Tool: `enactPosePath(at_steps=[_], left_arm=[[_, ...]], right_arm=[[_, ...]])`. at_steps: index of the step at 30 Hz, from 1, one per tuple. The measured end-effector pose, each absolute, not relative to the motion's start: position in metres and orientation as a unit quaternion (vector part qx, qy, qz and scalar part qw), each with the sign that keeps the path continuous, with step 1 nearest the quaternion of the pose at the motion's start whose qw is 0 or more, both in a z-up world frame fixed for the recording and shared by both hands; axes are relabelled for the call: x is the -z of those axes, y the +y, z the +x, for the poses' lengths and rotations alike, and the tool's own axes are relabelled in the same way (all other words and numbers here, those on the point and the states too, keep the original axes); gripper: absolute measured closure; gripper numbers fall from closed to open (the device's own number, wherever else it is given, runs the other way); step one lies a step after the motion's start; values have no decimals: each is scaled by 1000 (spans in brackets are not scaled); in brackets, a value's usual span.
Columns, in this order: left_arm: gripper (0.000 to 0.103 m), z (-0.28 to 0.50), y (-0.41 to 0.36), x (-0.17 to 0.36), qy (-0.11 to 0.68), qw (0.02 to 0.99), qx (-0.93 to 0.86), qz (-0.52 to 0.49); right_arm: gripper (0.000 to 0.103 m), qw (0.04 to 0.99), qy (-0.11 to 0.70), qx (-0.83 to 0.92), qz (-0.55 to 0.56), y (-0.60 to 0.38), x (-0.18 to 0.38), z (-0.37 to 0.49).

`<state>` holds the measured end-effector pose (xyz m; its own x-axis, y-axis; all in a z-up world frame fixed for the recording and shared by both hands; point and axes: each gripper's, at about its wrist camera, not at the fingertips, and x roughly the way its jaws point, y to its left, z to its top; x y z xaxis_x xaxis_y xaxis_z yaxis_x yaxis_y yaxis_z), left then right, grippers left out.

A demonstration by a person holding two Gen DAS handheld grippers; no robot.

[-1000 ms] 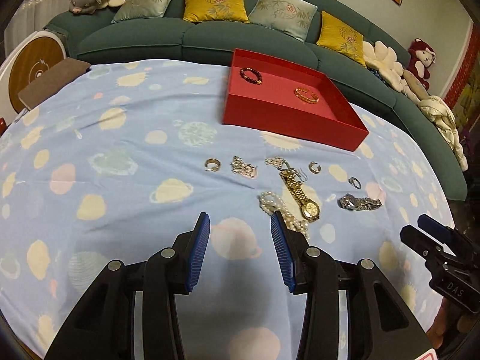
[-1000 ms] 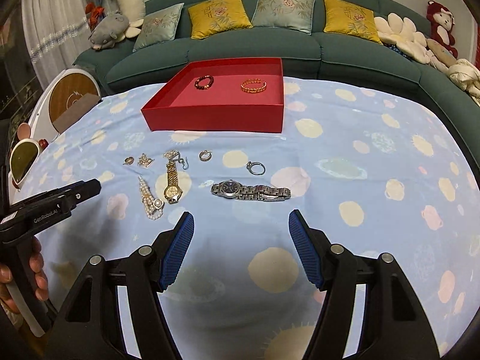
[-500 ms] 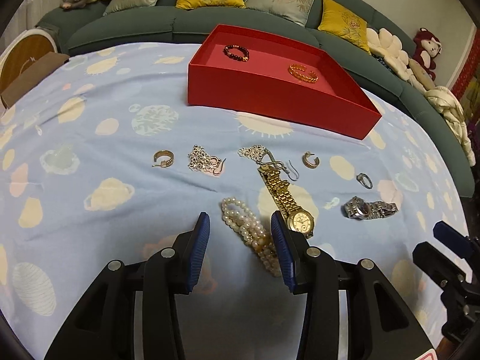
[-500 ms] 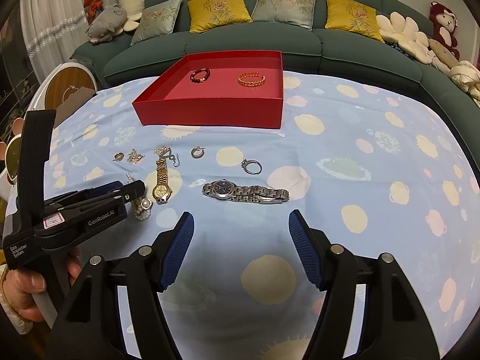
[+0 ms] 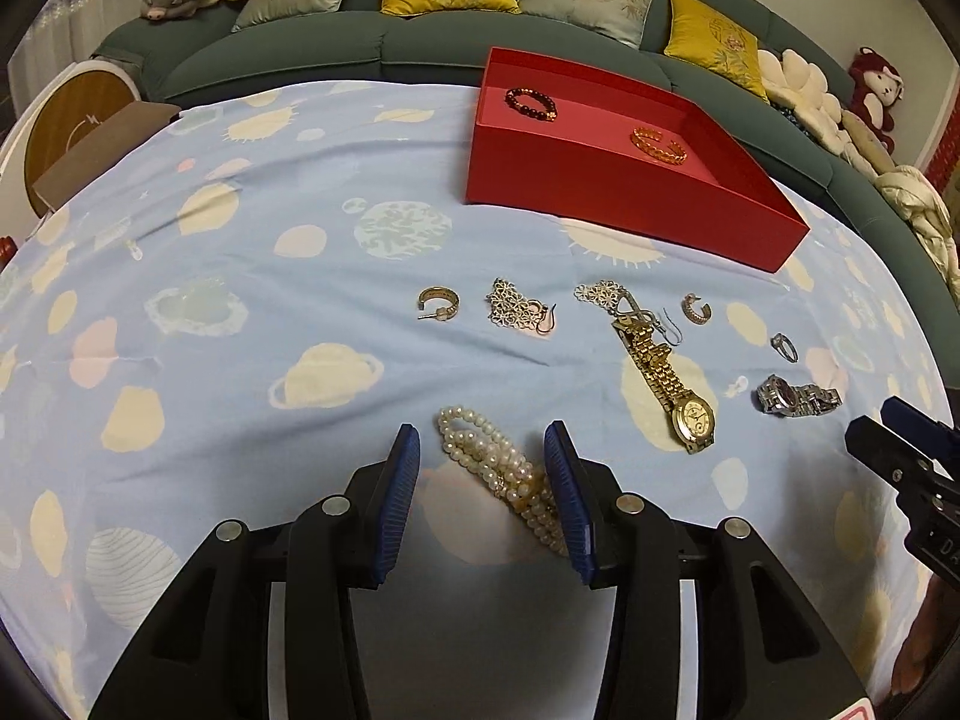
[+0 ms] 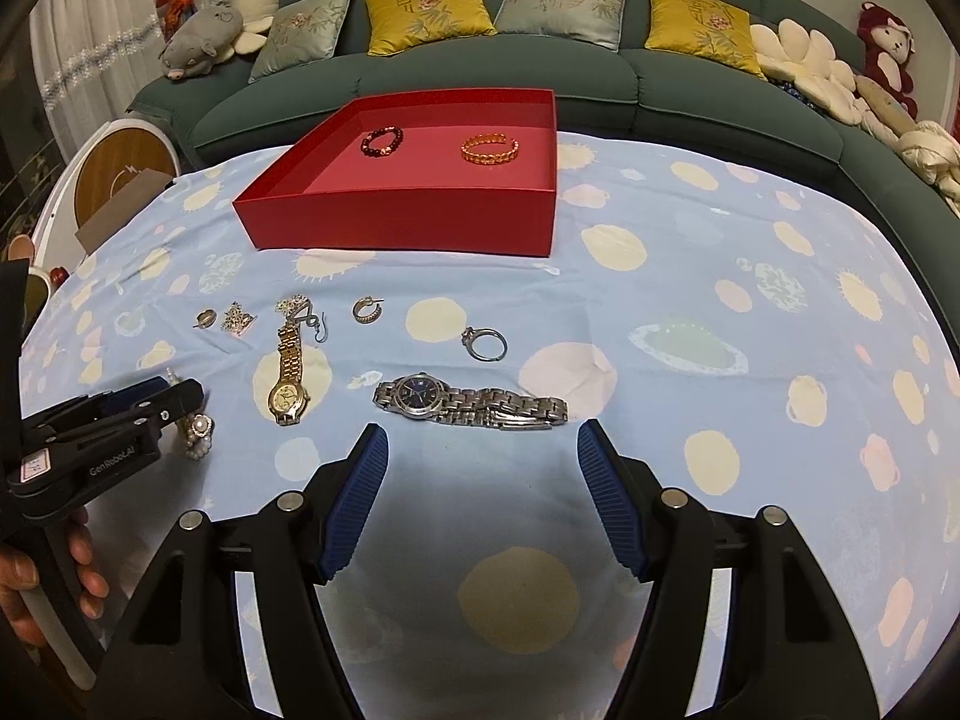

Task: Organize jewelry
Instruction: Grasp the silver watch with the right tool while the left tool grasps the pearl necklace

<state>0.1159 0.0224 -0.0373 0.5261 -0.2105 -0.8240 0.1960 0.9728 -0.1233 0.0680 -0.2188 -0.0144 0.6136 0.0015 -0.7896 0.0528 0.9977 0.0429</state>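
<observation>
Pearl bracelet point(image 5: 498, 468) lies on the tablecloth point(image 5: 240, 240) between the left gripper point(image 5: 483, 495) pads, jaws wide, nothing held; right gripper point(image 6: 483, 501) wide too, hovering near silver watch point(image 6: 468, 402). Pickup step: close on pearls, then carry to red box point(image 5: 600, 192)

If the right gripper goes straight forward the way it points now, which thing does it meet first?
Most likely the silver watch: it lies on the cloth just ahead of the open right gripper. Behind it comes the silver ring, then the red box. Depth is unclear.
</observation>
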Motion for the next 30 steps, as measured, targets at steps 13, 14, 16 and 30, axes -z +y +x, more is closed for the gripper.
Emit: enactPosePath(at_steps=[13, 14, 16, 30], left_arm=[[61, 113, 29, 37, 475, 869, 139, -10], [61, 112, 30, 37, 475, 869, 141, -9], [61, 111, 31, 37, 475, 868, 144, -7], [61, 107, 31, 37, 474, 870, 140, -6]], right_arm=[[39, 878, 474, -54, 33, -222, 41, 111], [38, 875, 480, -57, 32, -220, 42, 110], [38, 865, 498, -61, 26, -215, 44, 106], [45, 870, 489, -52, 39, -198, 42, 91]])
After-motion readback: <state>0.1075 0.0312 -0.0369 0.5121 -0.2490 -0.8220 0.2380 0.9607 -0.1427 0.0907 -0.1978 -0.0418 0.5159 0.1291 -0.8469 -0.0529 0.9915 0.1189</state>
